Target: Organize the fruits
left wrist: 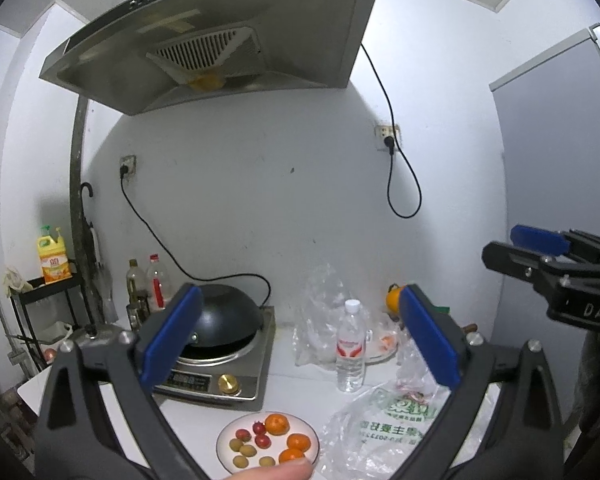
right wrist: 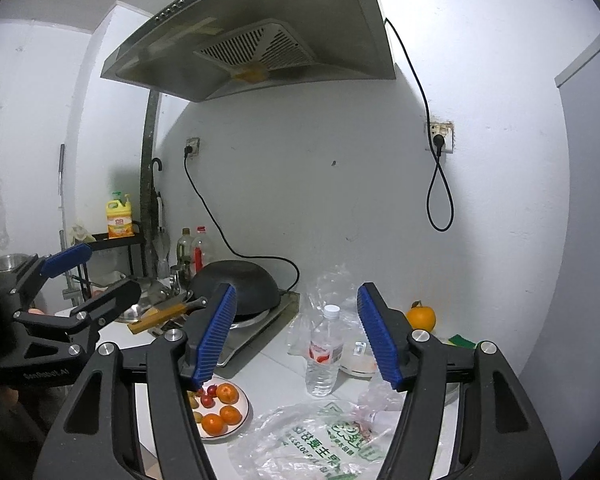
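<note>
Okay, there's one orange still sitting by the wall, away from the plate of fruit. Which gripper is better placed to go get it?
Probably the right gripper. The lone orange sits by the wall just beyond its right finger, and its jaws are open and empty. The left gripper is nearer the wok side.

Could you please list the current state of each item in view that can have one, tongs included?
Left tongs: open, empty.
Right tongs: open, empty.
Plate: holding mandarins and small red and green fruits.
Water bottle: upright, capped.
Wok: upside down on the induction cooker.
Printed plastic bag: lying flat on the counter.
Orange: alone by the wall, off the plate.
Range hood plug: plugged in.
</note>
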